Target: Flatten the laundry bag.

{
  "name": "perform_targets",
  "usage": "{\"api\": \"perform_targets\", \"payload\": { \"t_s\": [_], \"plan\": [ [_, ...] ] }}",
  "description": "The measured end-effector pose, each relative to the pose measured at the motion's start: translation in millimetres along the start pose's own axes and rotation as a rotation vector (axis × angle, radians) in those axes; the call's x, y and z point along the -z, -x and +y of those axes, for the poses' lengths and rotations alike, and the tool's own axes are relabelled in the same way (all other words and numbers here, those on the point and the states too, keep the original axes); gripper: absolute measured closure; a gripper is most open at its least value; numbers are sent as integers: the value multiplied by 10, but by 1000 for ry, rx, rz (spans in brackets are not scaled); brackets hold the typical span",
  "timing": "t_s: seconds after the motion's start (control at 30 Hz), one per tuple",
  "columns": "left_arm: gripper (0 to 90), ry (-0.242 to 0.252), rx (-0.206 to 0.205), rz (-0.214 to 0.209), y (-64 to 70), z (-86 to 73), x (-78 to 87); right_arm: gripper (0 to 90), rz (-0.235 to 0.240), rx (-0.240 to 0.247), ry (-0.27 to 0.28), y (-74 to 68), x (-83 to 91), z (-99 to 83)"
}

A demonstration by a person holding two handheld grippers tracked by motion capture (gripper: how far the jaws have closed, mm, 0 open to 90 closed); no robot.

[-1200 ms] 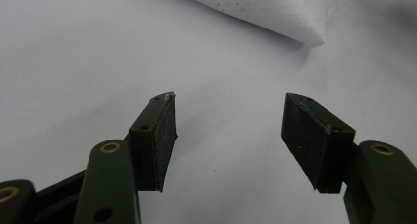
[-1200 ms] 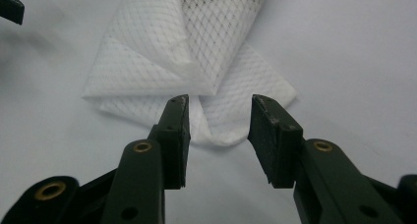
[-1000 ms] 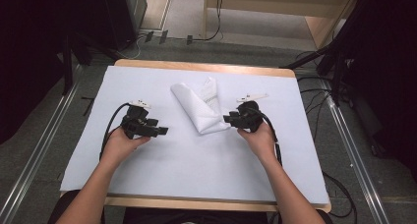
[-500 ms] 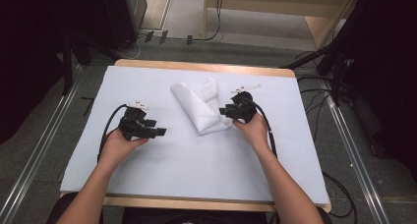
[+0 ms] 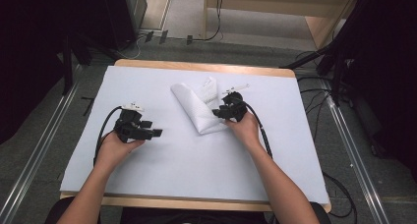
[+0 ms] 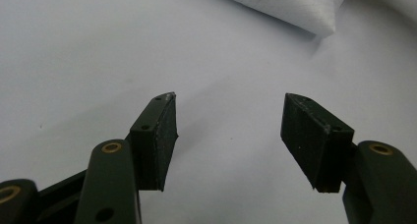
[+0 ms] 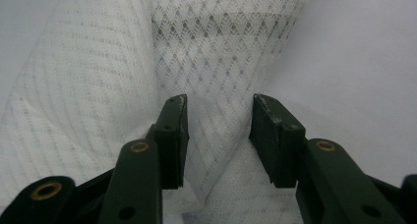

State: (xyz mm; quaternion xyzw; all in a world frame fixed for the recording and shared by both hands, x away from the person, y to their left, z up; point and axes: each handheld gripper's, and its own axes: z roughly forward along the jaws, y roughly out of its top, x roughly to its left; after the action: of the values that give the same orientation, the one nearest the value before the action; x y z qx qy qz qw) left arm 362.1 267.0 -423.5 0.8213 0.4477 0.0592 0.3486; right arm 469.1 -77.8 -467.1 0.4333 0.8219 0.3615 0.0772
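A folded white mesh cloth lies on a white-covered table. The right gripper sits over the cloth's edge, its fingers parted with a ridge of fabric rising between them, not yet pinched. The left gripper rests on bare table, fingers spread wide, the cloth well ahead of its fingertips.

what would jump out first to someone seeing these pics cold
A folded white mesh cloth lies at the middle of the white-covered table. The right gripper is at its right edge, open, a ridge of cloth between its jaws. The left gripper is open over bare table, apart from the cloth.
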Motion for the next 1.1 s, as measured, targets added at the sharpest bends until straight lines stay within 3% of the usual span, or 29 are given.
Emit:
{"api": "perform_targets", "payload": {
  "t_s": [0.13,0.17,0.33,0.67,0.97,1.1],
  "plan": [
    [393,1,12,4,-25,-24,19,737,-22,13,12,-32,-16,-12],
    [393,4,20,4,-30,-30,23,812,-18,29,9,-61,-27,-11],
    [392,-4,19,4,-55,-38,29,895,-1,26,-4,-83,-21,11],
    [389,6,47,-9,-115,-55,67,900,72,22,57,-148,218,217],
    [397,32,71,13,-254,-61,197,900,139,87,73,-478,272,457],
    [400,44,83,15,-293,-64,238,900,178,85,70,-593,246,478]
  ]
}}
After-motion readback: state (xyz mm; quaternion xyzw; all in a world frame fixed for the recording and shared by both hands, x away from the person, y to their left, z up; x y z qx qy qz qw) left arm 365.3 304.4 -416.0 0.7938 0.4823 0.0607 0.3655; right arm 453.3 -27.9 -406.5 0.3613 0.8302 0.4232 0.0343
